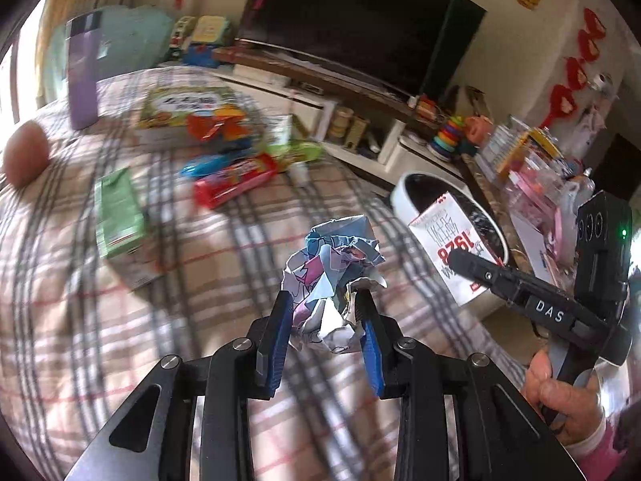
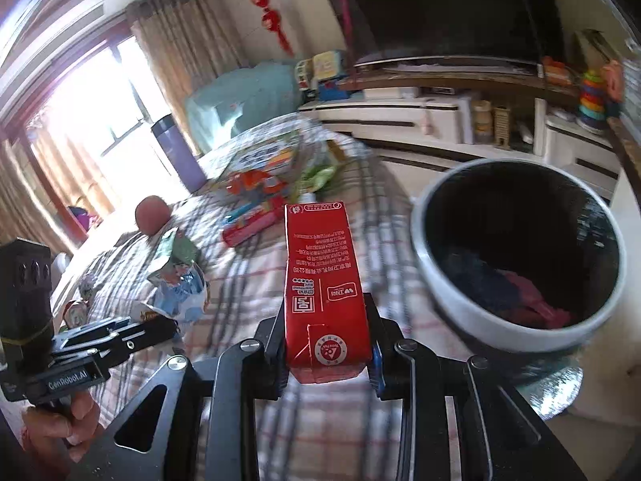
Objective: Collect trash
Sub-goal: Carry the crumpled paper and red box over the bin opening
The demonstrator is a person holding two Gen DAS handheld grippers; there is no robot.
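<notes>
Left gripper (image 1: 324, 312) pinches crumpled paper (image 1: 334, 276); right gripper (image 2: 328, 344) clamps red carton (image 2: 322, 280) (near bin (image 2: 436, 280))

A tall purple flask (image 1: 83, 72) is standing upright near the far left edge of the desk (image 1: 180, 320), which is wearing a checked cloth. A round reddish fruit (image 1: 25, 153) is lying nearer the left edge, apart from the flask. A picture book (image 1: 188, 110) is lying flat towards the far side. Beyond the desk, a large dark television (image 1: 360, 20) is sitting on a low white cabinet (image 1: 304, 100), and a rainbow stacking-ring toy (image 1: 448, 136) is standing on the cabinet's right end. Red paper ornaments (image 1: 577, 72) are hanging on the right wall. Beige curtains (image 2: 176, 32) are hanging beside a bright window (image 2: 88, 96).
</notes>
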